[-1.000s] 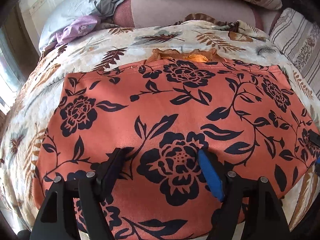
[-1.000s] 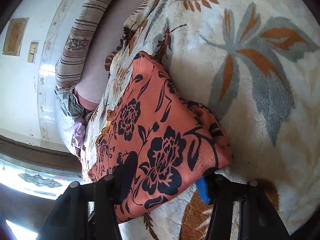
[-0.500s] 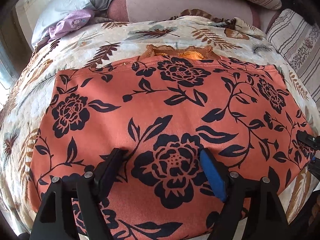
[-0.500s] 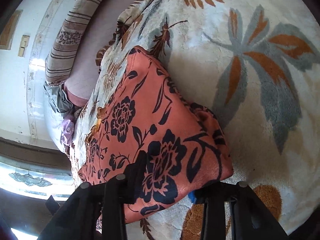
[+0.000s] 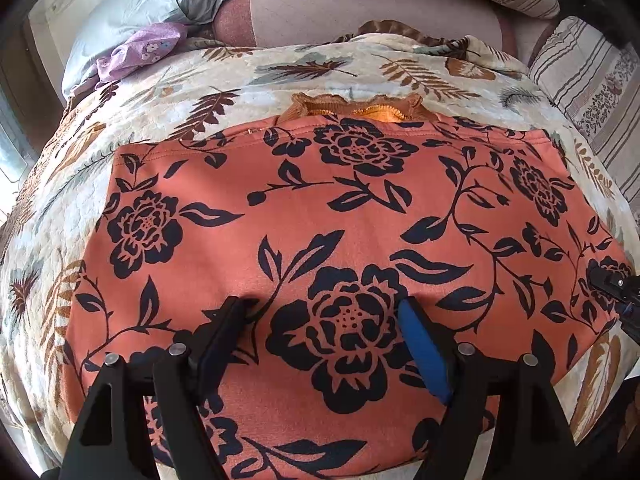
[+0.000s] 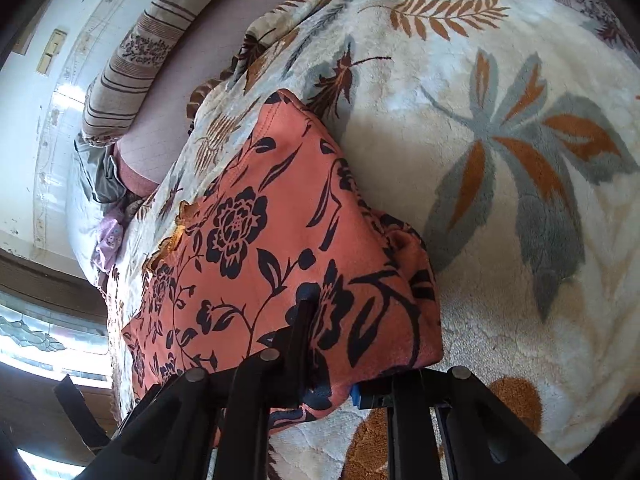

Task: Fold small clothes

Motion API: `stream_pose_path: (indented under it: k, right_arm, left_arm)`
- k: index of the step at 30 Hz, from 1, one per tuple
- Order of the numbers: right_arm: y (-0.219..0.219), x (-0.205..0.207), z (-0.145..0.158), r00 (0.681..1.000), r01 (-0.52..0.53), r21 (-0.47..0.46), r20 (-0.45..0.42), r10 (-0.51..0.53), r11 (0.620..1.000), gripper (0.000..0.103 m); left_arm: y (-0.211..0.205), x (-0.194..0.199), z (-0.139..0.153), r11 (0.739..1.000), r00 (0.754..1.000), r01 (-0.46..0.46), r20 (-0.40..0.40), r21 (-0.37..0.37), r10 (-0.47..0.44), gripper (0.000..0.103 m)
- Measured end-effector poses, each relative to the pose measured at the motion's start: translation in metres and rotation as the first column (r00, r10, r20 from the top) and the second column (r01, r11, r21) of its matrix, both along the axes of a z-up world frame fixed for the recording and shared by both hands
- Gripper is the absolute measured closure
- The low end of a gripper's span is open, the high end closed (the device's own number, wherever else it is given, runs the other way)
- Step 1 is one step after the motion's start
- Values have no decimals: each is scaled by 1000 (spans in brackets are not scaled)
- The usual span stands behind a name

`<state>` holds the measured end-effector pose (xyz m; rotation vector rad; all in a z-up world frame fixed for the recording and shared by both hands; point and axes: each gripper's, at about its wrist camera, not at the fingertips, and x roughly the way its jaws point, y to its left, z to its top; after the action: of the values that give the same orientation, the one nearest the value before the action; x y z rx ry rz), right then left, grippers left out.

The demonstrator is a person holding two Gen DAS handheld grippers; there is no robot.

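Observation:
An orange garment with a black flower print (image 5: 320, 216) lies folded flat on a leaf-patterned blanket (image 5: 224, 80). An orange frilled edge (image 5: 352, 106) sticks out at its far side. My left gripper (image 5: 326, 312) is open, its fingers resting on the garment's near part. In the right wrist view the garment (image 6: 260, 240) lies to the left. My right gripper (image 6: 340, 344) has its jaws around the garment's near corner, one finger (image 6: 300, 328) on top and the other at the edge below; how tightly it grips is hidden.
Striped pillows (image 5: 580, 80) lie at the back and right. A grey-blue cloth and a purple cloth (image 5: 144, 48) lie at the back left. A window (image 6: 32, 340) is at the left. The blanket (image 6: 520, 160) stretches to the right.
My right gripper has moved onto the garment's corner and its jaws have narrowed around it. The left gripper has barely moved.

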<state>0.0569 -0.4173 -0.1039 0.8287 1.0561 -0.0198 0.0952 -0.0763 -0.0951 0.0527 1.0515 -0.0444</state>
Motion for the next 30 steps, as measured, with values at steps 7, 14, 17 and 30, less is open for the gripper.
stream_pose_path:
  k: [7,14,17,30]
  right_arm:
    - [1,4,0,1000,-13,-19,-6,13,1000,90]
    - [72,18,112,959,-135,-231,215,186,964,93]
    - [137,18,161,892,-223,-289,325,315,931,93]
    - [379,13,50,703,-662,-301,67,708,686,93]
  left_arm:
    - [12,-5,-13,999,1000,21,21,32,-22,21]
    - [98,-22,53,970,979,-112,145,-218,145,26]
    - [172,-39,68,913,918,-286,189,-290,348,26]
    - [299,-69,17,729,806,-521,27,-443,592,28]
